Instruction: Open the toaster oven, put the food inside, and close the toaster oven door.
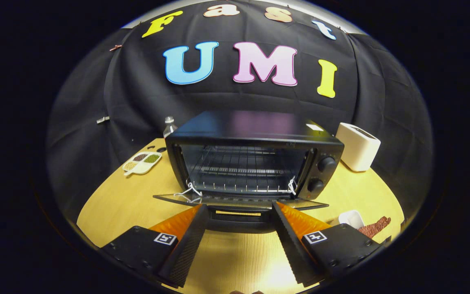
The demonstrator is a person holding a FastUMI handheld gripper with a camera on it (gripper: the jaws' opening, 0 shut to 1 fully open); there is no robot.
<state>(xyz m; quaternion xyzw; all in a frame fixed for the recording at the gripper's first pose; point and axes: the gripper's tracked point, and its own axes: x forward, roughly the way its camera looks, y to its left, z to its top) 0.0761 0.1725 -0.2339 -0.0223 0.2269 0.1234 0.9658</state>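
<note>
Nearest the camera, the tongs stand wide apart and hold nothing, their tips reaching just short of the dropped door of the toaster oven. That oven sits mid-counter, door lying flat toward the tongs, wire rack bare inside. By the look of it, the food is the reddish-brown strip on the near right, beside a small white dish. I judge it light, thin and perhaps brittle or floppy, so a gentle pinch across its width seems wisest. Part of the strip is cut off behind the right finger, and what it is exactly is hard to make out. Farther off stand a white toaster, a divided snack tray and a bottle half hidden behind the oven.
</note>
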